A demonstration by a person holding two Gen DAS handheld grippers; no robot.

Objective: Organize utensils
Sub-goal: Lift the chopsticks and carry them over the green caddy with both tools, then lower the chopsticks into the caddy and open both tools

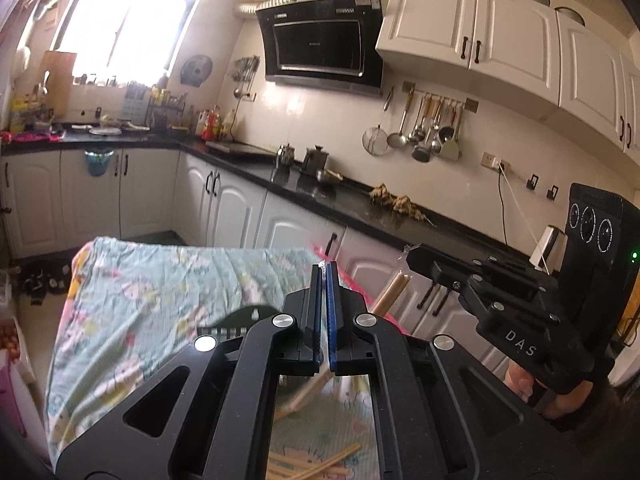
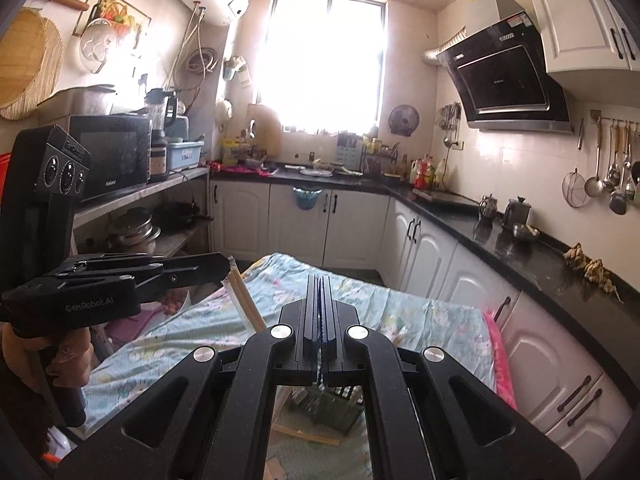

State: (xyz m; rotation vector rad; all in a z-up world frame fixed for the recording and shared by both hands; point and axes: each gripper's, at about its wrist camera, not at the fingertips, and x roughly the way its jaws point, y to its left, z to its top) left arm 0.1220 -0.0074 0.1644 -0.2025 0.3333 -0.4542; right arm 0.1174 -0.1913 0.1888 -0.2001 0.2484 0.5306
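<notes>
The cloth-covered table [image 1: 140, 300] fills the near middle of the kitchen. Both claws are raised above it, so the step in hand looks like opening or carrying a pack before sorting. To do it well, keep the pack over the cloth, not past the right edge by the cabinets, so anything that slips lands on the table. Pull the two claws apart gently and level so the film gives way without flinging the sticks. Then lower them toward the dark slotted holder [image 2: 320, 404] that shows beneath the right claw. The left gripper [image 1: 325, 271] has its jaws pressed almost together, with only a thin silvery sliver of film showing between the pads. Seen from the right wrist, its tip pinches the top of the wrapped chopsticks [image 2: 244, 300], which hang down and to the right toward the cloth. The right gripper [image 2: 319, 280] is likewise squeezed narrow, with a thin strip caught in the slit. From the left wrist its tip seems to meet the same film just above the sticks, though whether it truly grips it I cannot tell for sure. Loose chopsticks [image 1: 316, 466] lie scattered on the cloth at the near edge, under the left claw.
</notes>
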